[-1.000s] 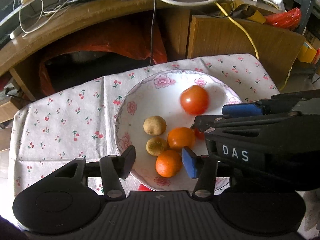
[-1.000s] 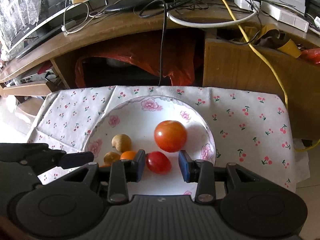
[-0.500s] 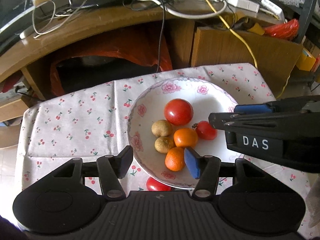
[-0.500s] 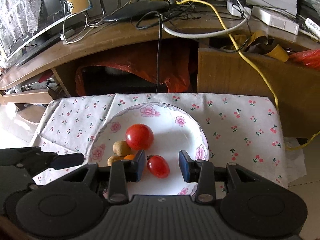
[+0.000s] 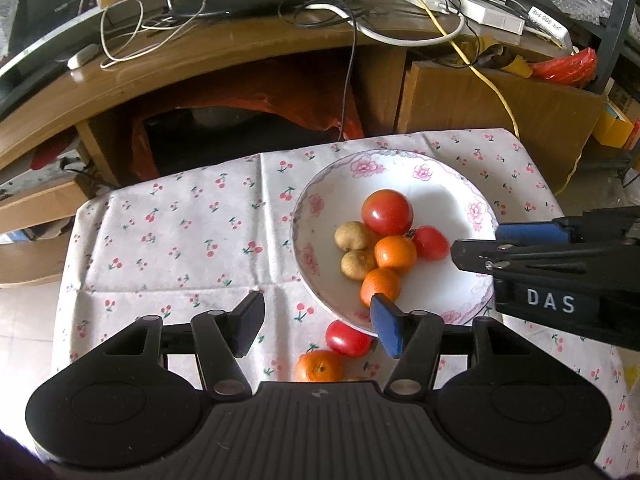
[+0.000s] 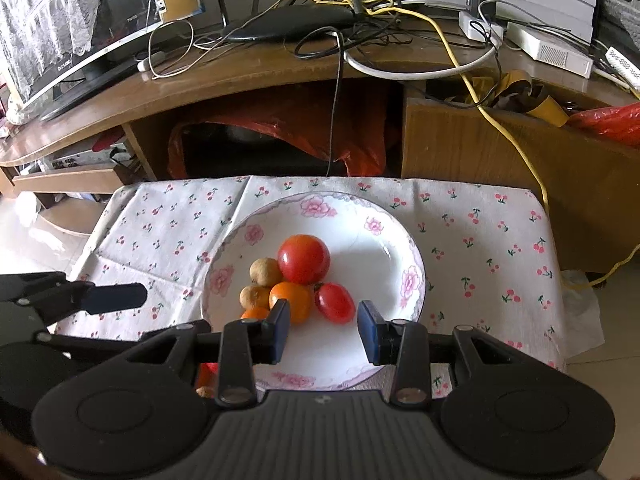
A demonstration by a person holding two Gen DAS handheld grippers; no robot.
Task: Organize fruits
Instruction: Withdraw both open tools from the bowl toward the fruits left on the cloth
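Observation:
A white floral plate holds a large tomato, a small tomato, two oranges and two brown fruits. On the cloth before the plate lie another small tomato and an orange. My left gripper is open and empty above these two. My right gripper is open and empty over the plate's near part, just behind the small tomato.
A cherry-print cloth covers the small table. Behind it stands a wooden desk with cables, a monitor and a red bag underneath. The table's edges are close on all sides.
Both grippers have drawn back from the plate. The small tomato lies free on the plate beyond the right fingertips. The fruits on the cloth have come into the left wrist view.

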